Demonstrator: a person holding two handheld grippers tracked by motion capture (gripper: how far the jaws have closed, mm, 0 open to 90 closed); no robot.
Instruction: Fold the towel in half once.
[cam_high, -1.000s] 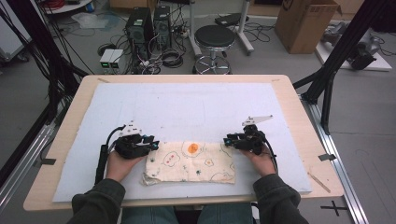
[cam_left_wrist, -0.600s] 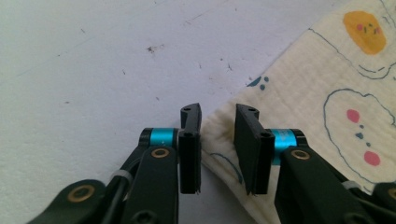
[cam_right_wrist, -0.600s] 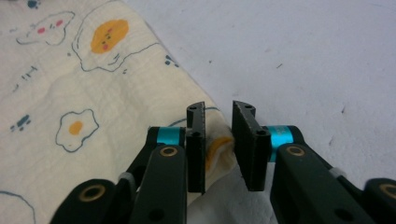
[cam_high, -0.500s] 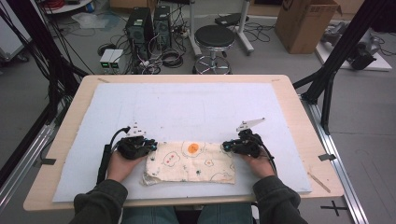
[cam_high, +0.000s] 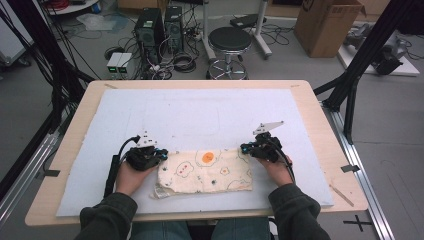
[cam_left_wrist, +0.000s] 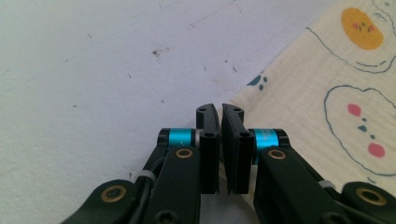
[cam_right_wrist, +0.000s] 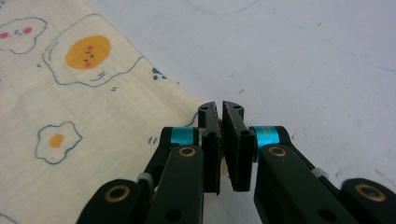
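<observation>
At the left of the high view, the person's left hand (cam_high: 131, 175) holds the left gripper (cam_high: 159, 152) low over the white mat (cam_high: 200, 115) that covers the wooden worktop (cam_high: 320, 125). A black cable (cam_high: 111, 172) trails back from it along the forearm. Its tip sits at the upper left corner of the cloth (cam_high: 205, 171), a cream, folded piece printed with fried eggs and outlined shapes, one orange yolk (cam_high: 207, 157) lying near its far edge. In the left gripper view the left gripper (cam_left_wrist: 220, 112) has its jaws drawn together with only a thin slit between them, right at the corner of the cloth (cam_left_wrist: 327, 93); whether fabric is pinched in that slit cannot be told. White mat (cam_left_wrist: 93, 70) lies to the left of the jaws there.

The cloth lies flat near the front edge of the worktop, stretched crosswise between the two grippers, its lower left corner slightly rumpled.

At the right, the right hand (cam_high: 276, 167) holds the right gripper (cam_high: 246, 148) at the upper right corner of the cloth, a grey three-cornered plate (cam_high: 267, 127) on top. In the right gripper view the right gripper (cam_right_wrist: 220, 108) likewise shows its jaws nearly together at the edge of the cloth (cam_right_wrist: 70, 116), a pale sliver between them low down; whether that is gripped fabric cannot be told.

Beyond the worktop stand a round black stool (cam_high: 230, 40) and a cardboard box (cam_high: 327, 25) on the floor.
</observation>
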